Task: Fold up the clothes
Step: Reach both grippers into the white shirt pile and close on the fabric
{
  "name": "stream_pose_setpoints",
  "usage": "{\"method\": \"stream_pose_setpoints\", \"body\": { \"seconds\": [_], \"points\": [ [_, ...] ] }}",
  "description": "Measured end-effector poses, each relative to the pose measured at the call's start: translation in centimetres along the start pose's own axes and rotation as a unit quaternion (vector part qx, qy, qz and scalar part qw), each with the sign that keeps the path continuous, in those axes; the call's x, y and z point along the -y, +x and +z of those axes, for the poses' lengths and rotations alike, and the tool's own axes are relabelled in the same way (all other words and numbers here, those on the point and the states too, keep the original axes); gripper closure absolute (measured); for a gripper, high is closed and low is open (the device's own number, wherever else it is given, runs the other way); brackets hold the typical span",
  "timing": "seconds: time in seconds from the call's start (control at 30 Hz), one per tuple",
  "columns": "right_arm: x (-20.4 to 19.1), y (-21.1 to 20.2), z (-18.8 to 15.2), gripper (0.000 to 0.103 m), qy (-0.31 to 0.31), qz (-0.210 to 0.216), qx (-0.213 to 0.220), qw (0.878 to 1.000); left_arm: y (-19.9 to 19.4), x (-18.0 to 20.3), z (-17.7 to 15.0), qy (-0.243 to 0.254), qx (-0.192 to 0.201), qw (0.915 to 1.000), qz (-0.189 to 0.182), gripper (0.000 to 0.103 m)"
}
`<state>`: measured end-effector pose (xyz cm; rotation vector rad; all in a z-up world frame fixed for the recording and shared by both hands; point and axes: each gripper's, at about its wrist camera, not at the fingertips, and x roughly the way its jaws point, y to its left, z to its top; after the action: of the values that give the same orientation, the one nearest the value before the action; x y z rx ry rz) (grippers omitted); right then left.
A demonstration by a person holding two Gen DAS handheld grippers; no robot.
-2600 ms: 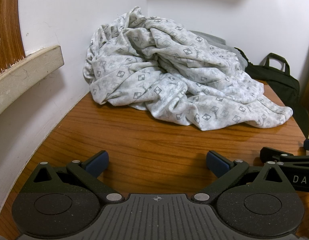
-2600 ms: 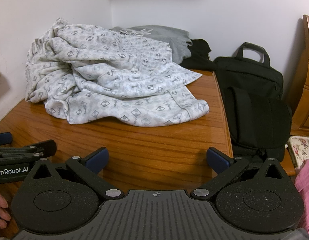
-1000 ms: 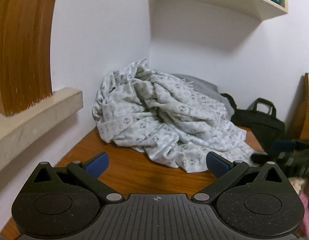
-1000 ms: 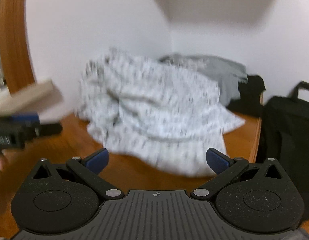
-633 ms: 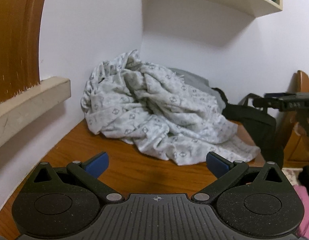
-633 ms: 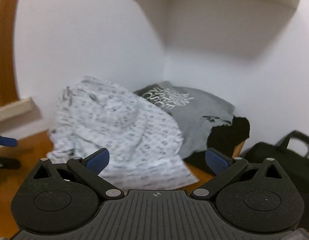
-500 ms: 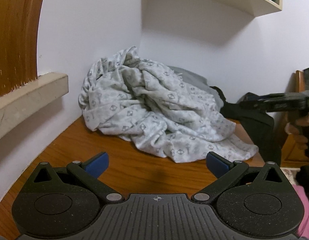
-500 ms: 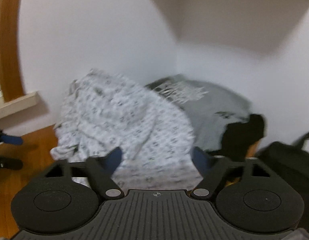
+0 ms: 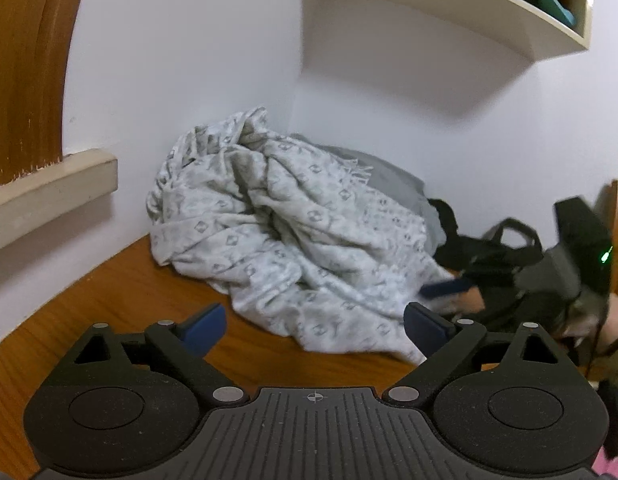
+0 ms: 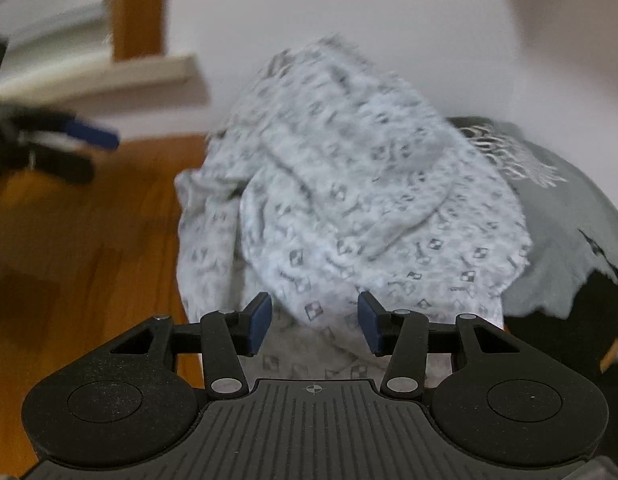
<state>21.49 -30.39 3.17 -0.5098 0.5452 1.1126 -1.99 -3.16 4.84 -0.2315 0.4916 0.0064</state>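
At the table corner: a patterned white cloth (image 9: 293, 248) lies crumpled in a heap on the wooden table (image 9: 109, 292), pushed against the two walls.
Left gripper (image 9: 315, 322): held low over the table and level, pointing at the heap; fingers spread wide, nothing between them; the cloth's near edge lies just beyond the fingertips, nearer the right one.
Right gripper (image 10: 313, 322): held above the heap and tilted down onto it; fingers partly drawn in with a gap between the blue pads (image 10: 261, 322); cloth fills the view between them, but contact cannot be told.
Right gripper from the left view: blurred at the right edge, its blue finger reaching toward the cloth's right side.
Wall shelf (image 9: 449, 12): holds books or papers and something teal, too small to make out.
Behind the cloth: a grey garment (image 10: 565, 236) with a fringe lying over it, then a black bag (image 9: 505, 248).
Left wall: a cream window ledge (image 9: 49, 196).
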Motion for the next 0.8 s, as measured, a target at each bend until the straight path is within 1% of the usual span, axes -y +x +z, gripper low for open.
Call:
{"method": "stream_pose_setpoints", "body": {
  "seconds": [0.03,0.07,0.1,0.13,0.17,0.23,0.3,0.4,0.43,0.47,0.53,0.57,0.7,0.73,0.8],
  "points": [
    [0.2,0.3,0.0,0.067,-0.008,0.005,-0.006,1.000,0.1,0.3,0.2,0.001,0.001,1.0000,0.006,0.007],
    [0.4,0.4,0.1,0.082,-0.017,0.003,-0.005,1.000,0.3,0.7,0.4,0.002,0.002,0.9999,0.011,0.007],
    [0.6,0.5,0.3,0.095,-0.024,0.000,-0.002,1.000,0.4,0.9,0.7,0.004,0.003,0.9998,0.017,0.007],
    [1.0,0.2,0.8,0.095,-0.023,-0.003,0.009,1.000,0.6,1.2,0.9,0.007,0.004,0.9997,0.021,0.007],
    [1.6,-0.4,1.6,0.098,-0.017,-0.008,0.028,0.999,0.7,1.5,1.2,0.009,0.005,0.9996,0.025,0.007],
    [2.9,-1.5,3.1,0.098,-0.003,-0.015,0.065,0.998,1.1,1.9,1.8,0.013,0.012,0.9993,0.034,0.007],
    [4.5,-2.7,4.7,0.098,0.017,-0.013,0.096,0.995,2.0,2.4,2.4,0.020,0.012,0.9989,0.041,0.007],
    [6.6,-3.9,6.6,0.098,0.043,-0.008,0.125,0.991,3.5,3.4,3.2,0.036,0.015,0.9981,0.048,0.007],
    [7.2,-4.3,7.2,0.098,0.050,-0.008,0.134,0.990,4.1,3.8,3.4,0.041,0.014,0.9979,0.048,0.012],
    [7.6,-4.5,7.6,0.098,0.055,-0.007,0.140,0.989,4.7,4.1,3.6,0.046,0.014,0.9976,0.049,0.026],
    [8.0,-4.2,7.6,0.098,0.057,-0.006,0.142,0.988,6.3,4.8,4.0,0.050,0.005,0.9976,0.046,0.043],
    [8.1,-4.1,7.7,0.098,0.057,-0.005,0.143,0.988,7.1,5.2,4.1,0.050,0.000,0.9979,0.043,0.046],
    [8.8,-3.5,7.8,0.098,0.061,-0.003,0.148,0.987,10.3,6.9,4.2,0.057,-0.007,0.9976,0.038,0.046],
    [9.0,-3.4,7.8,0.098,0.062,-0.002,0.149,0.987,11.1,7.3,4.2,0.063,-0.010,0.9970,0.045,0.046],
    [9.3,-3.2,7.8,0.098,0.064,-0.001,0.150,0.987,12.6,8.0,3.9,0.080,-0.015,0.9940,0.074,0.046]
  ]
}}
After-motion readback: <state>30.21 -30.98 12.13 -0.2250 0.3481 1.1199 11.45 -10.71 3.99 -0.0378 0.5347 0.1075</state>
